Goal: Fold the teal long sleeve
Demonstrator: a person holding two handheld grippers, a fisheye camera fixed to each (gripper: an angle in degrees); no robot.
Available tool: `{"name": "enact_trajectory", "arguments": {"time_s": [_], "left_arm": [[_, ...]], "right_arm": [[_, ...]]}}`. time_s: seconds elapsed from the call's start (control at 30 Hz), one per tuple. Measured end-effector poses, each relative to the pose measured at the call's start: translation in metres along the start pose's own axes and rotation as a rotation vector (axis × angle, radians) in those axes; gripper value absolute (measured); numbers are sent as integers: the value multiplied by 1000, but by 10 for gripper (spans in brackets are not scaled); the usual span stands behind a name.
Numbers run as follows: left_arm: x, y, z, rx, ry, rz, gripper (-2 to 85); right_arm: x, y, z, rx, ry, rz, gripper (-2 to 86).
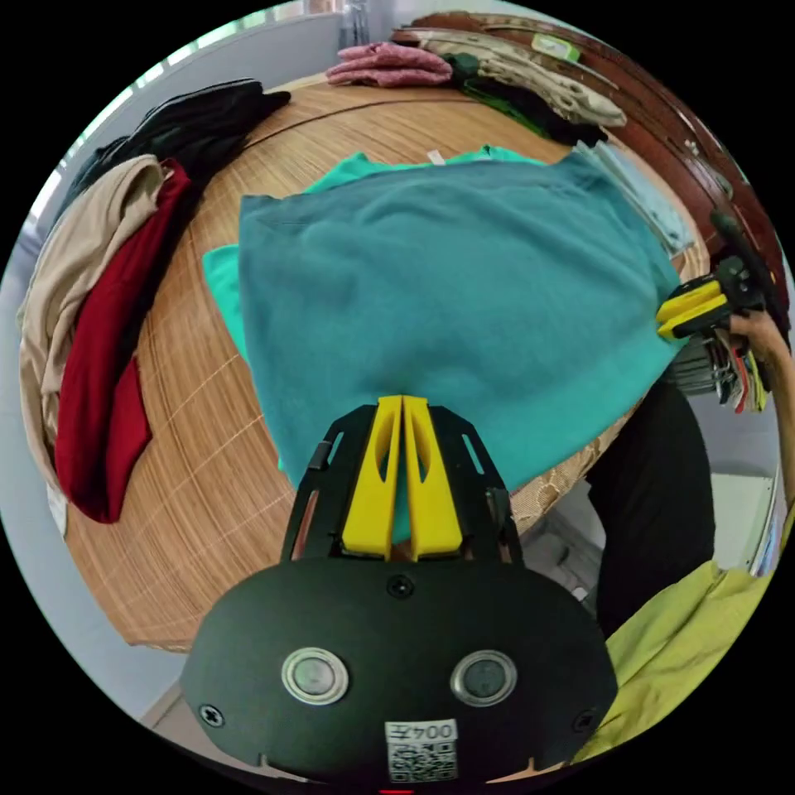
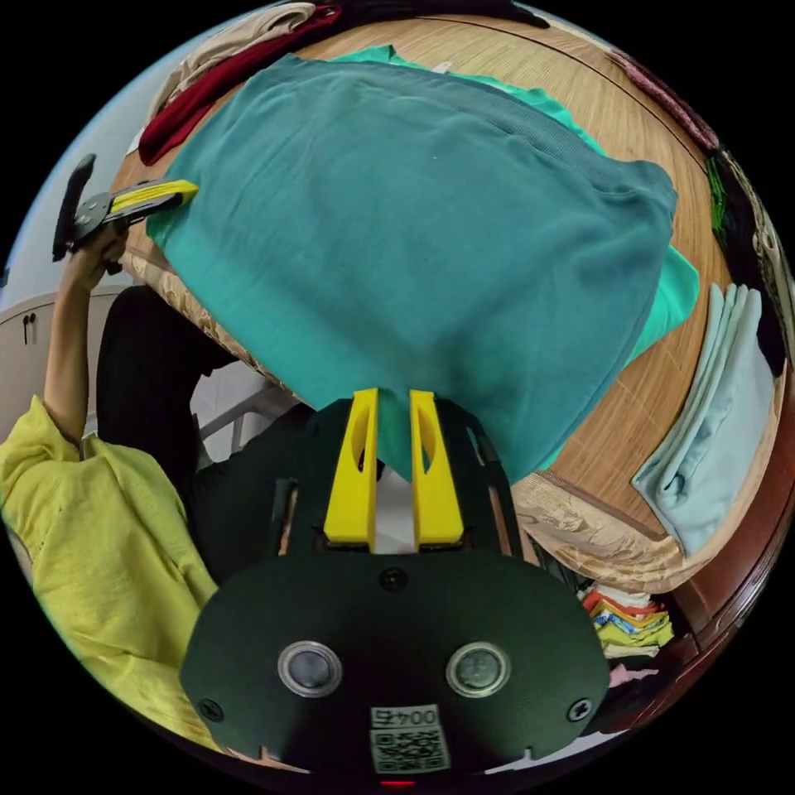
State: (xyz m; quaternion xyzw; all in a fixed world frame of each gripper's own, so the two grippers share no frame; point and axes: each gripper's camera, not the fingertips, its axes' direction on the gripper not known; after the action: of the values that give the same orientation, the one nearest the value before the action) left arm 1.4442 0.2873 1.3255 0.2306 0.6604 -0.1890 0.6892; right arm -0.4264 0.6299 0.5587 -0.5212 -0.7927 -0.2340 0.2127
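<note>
Woven bamboo mat [image 1: 199, 464] under soft teal long sleeve [image 1: 447, 306], left gripper [image 1: 402, 399] and right gripper [image 2: 394, 393] both pinching its hem.

One teal long sleeve [image 1: 447, 306], two tongs [image 1: 402, 399] [image 2: 394, 392], one table [image 1: 207, 464]

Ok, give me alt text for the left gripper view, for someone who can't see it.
The left gripper, jaws closed, pinches the near edge of the teal long sleeve spread on a woven mat. The right gripper holds the edge further along; clothes are heaped beside it.
</note>
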Motion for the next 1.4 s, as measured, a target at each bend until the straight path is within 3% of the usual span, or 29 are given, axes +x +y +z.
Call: {"name": "enact_trajectory", "arguments": {"time_s": [0.1,0.17,0.33,0.43,0.77,1.4], "left_arm": [[17,-15,7,-32,-78,79,2],[23,-14,6,-20,-105,96,2],[23,2,1,84,-94,80,3],[22,11,-3,134,-86,77,3],[24,33,-5,256,-105,35,7],[26,34,-15,265,-107,36,7]], "right_arm": [[5,-19,-8,-52,-155,-49,117],[5,-35,-45,112,-291,-139,108],[3,-115,-95,448,-223,-233,87],[-3,-188,-91,493,-206,-305,86],[-18,-372,-37,388,-44,-448,90],[-38,-464,3,247,-13,-483,36]]}}
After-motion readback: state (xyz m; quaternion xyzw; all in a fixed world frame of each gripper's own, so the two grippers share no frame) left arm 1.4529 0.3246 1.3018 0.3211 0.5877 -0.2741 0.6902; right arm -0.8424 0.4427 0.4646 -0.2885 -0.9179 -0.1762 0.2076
